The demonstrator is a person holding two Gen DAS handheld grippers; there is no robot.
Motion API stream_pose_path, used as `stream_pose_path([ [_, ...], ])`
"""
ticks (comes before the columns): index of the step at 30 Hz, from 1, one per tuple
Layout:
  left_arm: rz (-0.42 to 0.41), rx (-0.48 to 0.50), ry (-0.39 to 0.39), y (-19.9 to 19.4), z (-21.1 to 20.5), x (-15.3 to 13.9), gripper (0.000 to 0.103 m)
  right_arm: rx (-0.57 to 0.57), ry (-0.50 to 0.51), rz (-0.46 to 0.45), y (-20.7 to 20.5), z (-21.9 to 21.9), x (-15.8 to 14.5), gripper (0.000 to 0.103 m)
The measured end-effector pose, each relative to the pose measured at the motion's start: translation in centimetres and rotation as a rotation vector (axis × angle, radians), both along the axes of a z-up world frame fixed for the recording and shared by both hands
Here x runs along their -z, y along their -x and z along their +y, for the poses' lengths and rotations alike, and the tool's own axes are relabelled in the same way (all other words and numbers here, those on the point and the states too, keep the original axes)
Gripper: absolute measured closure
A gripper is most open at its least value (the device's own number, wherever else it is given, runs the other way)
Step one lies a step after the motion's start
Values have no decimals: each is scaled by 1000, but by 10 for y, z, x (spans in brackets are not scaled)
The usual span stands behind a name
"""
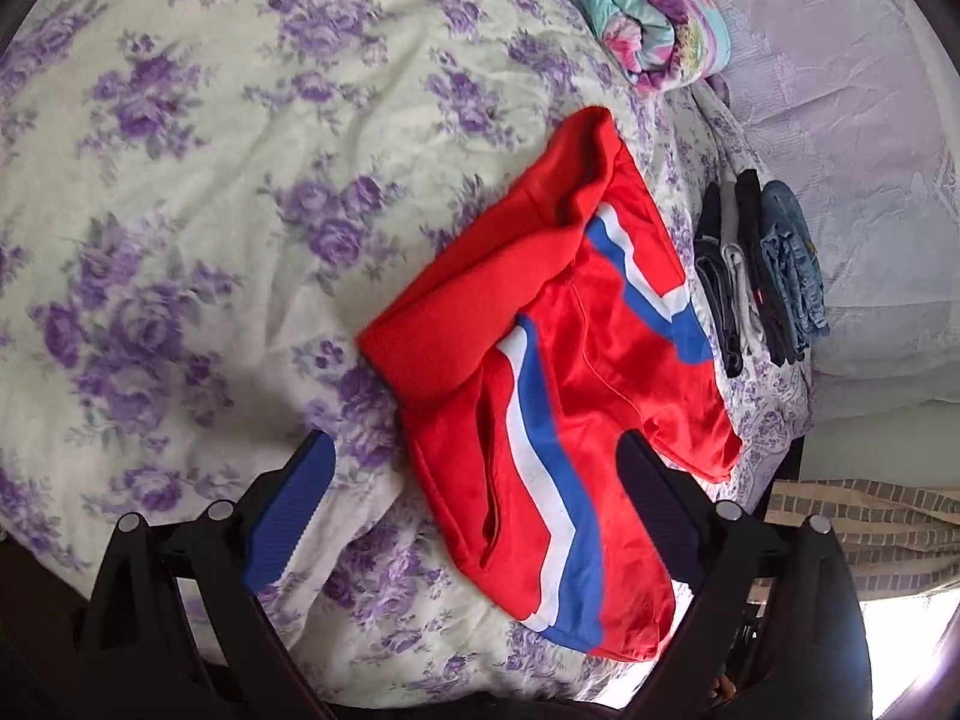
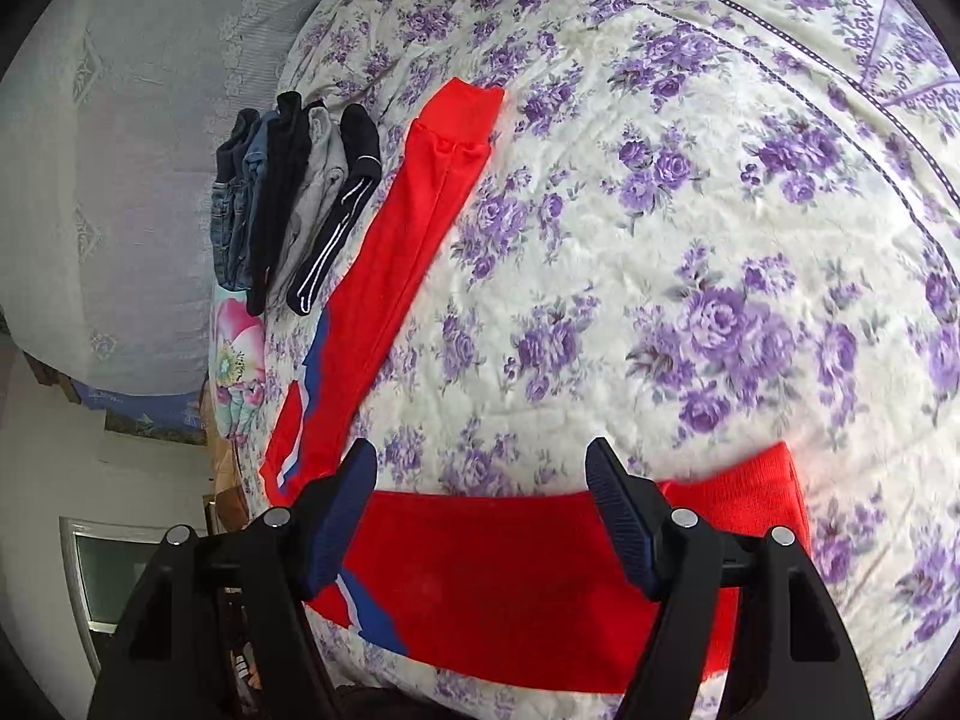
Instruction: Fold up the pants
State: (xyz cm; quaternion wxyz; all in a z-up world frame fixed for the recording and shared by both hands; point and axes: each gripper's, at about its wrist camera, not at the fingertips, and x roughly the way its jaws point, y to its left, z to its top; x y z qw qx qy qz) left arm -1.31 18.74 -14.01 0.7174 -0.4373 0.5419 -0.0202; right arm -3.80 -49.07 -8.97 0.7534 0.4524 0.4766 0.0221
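Observation:
Red pants (image 1: 564, 396) with a blue and white stripe lie partly folded on the floral bedspread (image 1: 180, 180). My left gripper (image 1: 474, 444) hovers open over them, its blue-padded fingers (image 1: 294, 516) spread wide and the cloth lying loose beneath. In the right wrist view one red leg (image 2: 396, 240) runs up to its cuff near the clothes pile. Another red part (image 2: 510, 570) lies across the bottom, its cuff at the right. My right gripper (image 2: 480, 450) stands open just above that part, gripping nothing.
A row of folded clothes (image 1: 756, 264) (image 2: 294, 198), jeans, black and grey, sits beside the pants. A folded flowery blanket (image 1: 654, 6) lies further off. A lavender lace cover (image 1: 840, 120) lies beyond. The bed's edge (image 1: 774, 480) drops off near the pants.

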Motion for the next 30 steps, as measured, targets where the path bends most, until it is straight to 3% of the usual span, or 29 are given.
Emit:
stream_pose_path([
  [7,-11,-1,6,-13,-10,26,34,74,-14,-50,62,1,-16,30],
  [8,-21,-3,14,-12,-9,27,49,84,-17,-54,74,-1,-18,30],
  [11,-18,-29,50,-8,-5,33,78,117,-39,-53,113,-8,-18,31],
  [15,-32,-61,100,0,-2,35,86,184,-99,-14,150,-12,8,42],
  [18,-45,-74,111,3,-2,28,88,235,-170,-45,150,-14,34,52],
  [20,-53,-90,119,6,0,22,90,247,-167,-48,140,-14,48,54],
  [22,-60,-109,124,11,3,16,91,260,-154,-31,127,-14,61,69],
  [23,-63,-121,128,14,4,14,91,258,-152,-24,123,-15,65,83],
  [24,-65,-133,129,18,5,11,91,249,-141,-29,119,-15,64,90],
  [30,-50,-195,132,60,7,5,92,102,-34,-13,114,-39,30,91],
])
